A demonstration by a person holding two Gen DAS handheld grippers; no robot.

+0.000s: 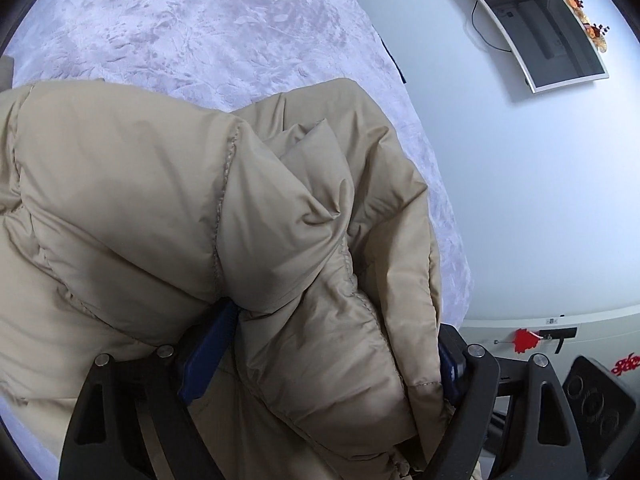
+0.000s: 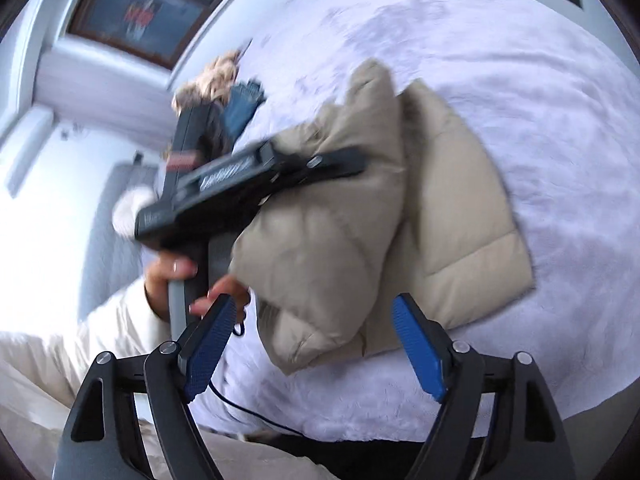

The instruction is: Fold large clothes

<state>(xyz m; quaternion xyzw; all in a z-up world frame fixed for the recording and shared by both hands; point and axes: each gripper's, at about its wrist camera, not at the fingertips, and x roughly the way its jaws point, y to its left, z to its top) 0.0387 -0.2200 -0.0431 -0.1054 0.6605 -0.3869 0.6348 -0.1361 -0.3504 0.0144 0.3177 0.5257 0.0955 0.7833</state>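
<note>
A beige puffer jacket [image 1: 160, 200] lies partly folded on the white fluffy bed cover [image 1: 180, 28]. My left gripper [image 1: 324, 344] is shut on a thick fold of the jacket, which bulges between its blue pads [image 1: 204, 356] and hides the fingertips. In the right wrist view the jacket [image 2: 400, 208] lies on the bed with one layer lifted by the left gripper [image 2: 248, 184], held in a hand. My right gripper [image 2: 316, 344] is open and empty, just above the jacket's near corner.
A wall-mounted TV [image 1: 540, 24] hangs on the white wall to the right of the bed. A stuffed toy and a dark blue item [image 2: 236, 96] lie at the bed's far edge. The person's light trousers [image 2: 36, 368] are at lower left. A black cable [image 2: 256, 416] crosses the bed edge.
</note>
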